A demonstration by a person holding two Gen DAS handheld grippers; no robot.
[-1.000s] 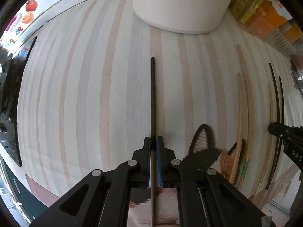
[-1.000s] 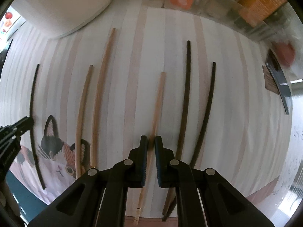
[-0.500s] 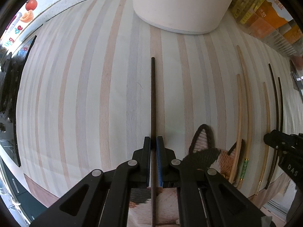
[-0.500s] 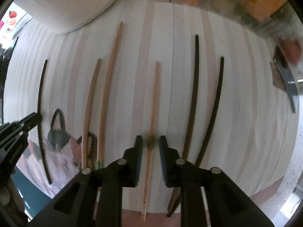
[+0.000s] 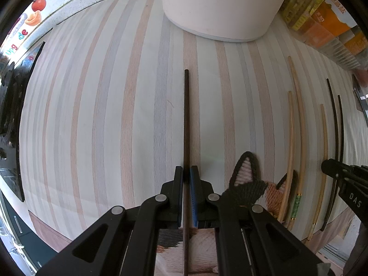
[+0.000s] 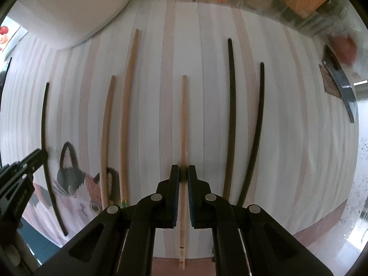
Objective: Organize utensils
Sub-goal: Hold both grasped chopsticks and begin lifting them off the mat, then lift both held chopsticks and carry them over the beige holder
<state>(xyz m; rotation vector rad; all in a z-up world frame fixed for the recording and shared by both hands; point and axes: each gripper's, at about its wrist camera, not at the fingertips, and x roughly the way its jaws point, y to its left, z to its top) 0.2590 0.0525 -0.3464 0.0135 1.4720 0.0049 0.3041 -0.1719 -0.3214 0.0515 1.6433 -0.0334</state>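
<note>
The dark chopstick (image 5: 186,119) lies flat on the striped mat (image 5: 103,115), in line with the left claw (image 5: 186,172), whose jaws are clamped on it toward its near end. The pale wooden chopstick (image 6: 184,126) lies likewise between the jaws of the right claw (image 6: 183,172), which are closed on its shaft. Handling, as a judgement: each stick is light, stiff and thin, with a smooth surface that may roll or pivot between the pads — grip across the shaft, close to the middle or the thicker end, so it stays level when lifted

View differences: the left wrist view shows the white container (image 5: 220,7) directly ahead of the dark stick and the full width of bare mat to its left. The right wrist view shows what the left view compresses at its edge — two pale sticks (image 6: 125,115) to the left, two dark sticks (image 6: 232,115) to the right, well apart, plus the cat picture (image 6: 76,184) on the worktop
</note>
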